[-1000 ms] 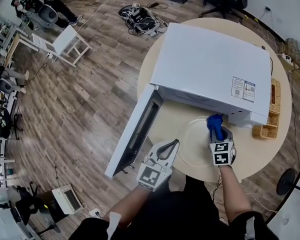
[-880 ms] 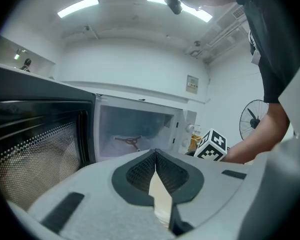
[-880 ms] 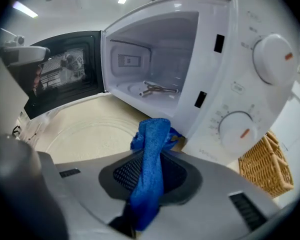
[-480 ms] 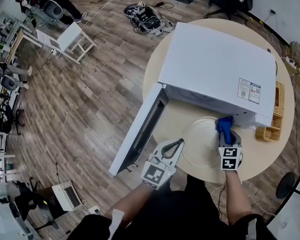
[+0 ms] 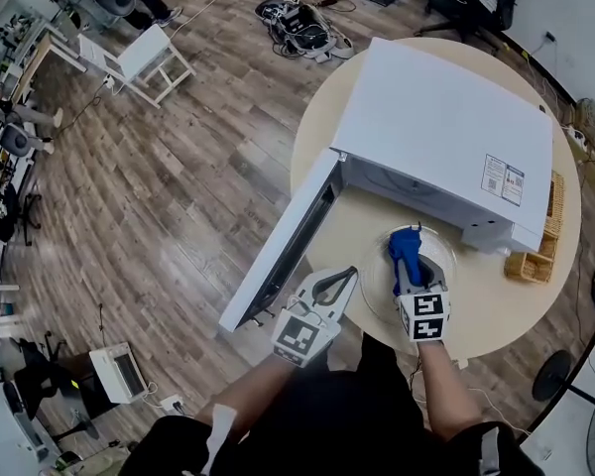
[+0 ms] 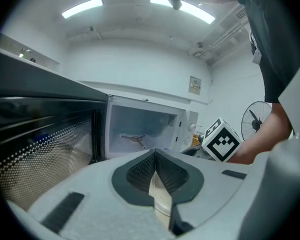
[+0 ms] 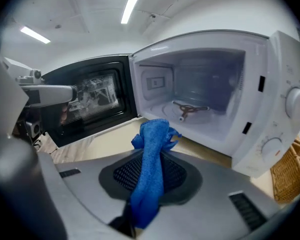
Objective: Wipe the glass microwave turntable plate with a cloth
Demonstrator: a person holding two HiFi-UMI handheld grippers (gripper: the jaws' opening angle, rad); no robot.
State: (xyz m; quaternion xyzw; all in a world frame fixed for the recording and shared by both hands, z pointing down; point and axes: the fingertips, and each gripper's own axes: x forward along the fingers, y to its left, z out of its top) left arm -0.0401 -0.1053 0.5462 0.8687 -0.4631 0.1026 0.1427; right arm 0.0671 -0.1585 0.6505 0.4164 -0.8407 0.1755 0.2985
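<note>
Head view shows the clear round glass turntable plate point(image 5: 442, 258) lying on the round pale wooden table point(image 5: 496, 310), just in front of the open white microwave point(image 5: 446, 132). The right gripper point(image 5: 408, 266) pinches a blue cloth point(image 5: 405, 244) and holds it down on the plate. The left gripper point(image 5: 349, 276) is closed on the plate's left rim.

Right gripper point(image 5: 408, 266): has swung left, away from the right rim of the turntable plate point(image 5: 375, 291).
Cloth point(image 5: 404, 244): now over the plate's middle.
</note>
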